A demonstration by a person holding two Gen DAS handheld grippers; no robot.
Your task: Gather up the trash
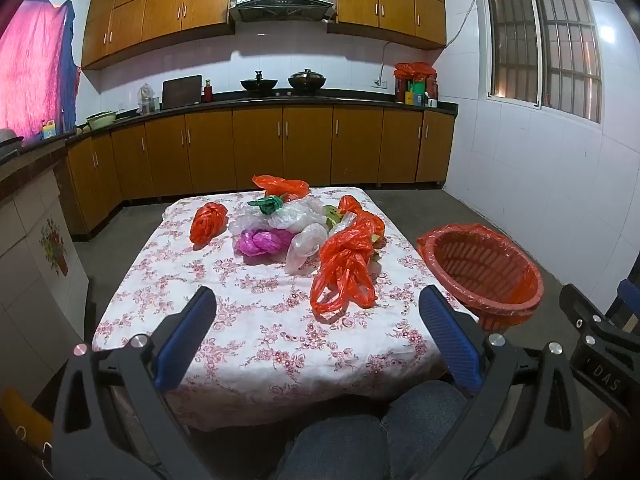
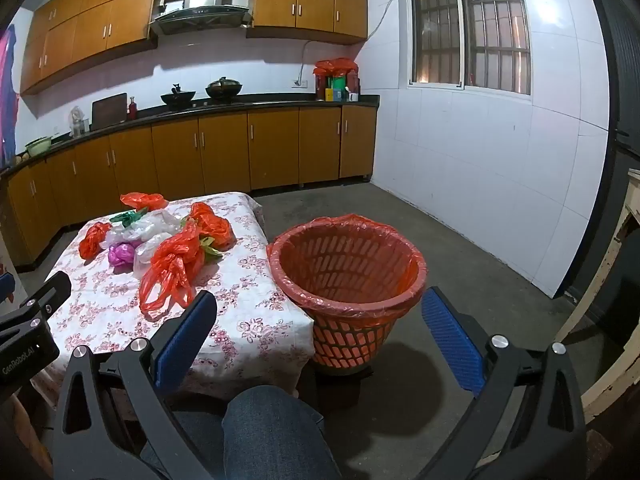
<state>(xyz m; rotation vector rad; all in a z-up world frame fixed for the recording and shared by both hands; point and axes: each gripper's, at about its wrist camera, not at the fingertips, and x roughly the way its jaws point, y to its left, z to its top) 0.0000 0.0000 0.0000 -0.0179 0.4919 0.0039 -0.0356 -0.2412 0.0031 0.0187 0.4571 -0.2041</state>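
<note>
I hold both tools spread wide, nothing between them. The nearest trash, a long orange bag (image 1: 344,272), lies on the surface (image 1: 248,320) ahead of the left tool (image 1: 316,312) and a little right, its length running away from me. The lined basket (image 2: 348,264) stands on the floor straight ahead of the right tool (image 2: 320,320), so I judge the left nearer the bag.

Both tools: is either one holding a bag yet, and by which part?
Nothing is held. The left tool and the right tool both stand wide open with nothing between their fingers; the plastic bags lie untouched on the table.
</note>
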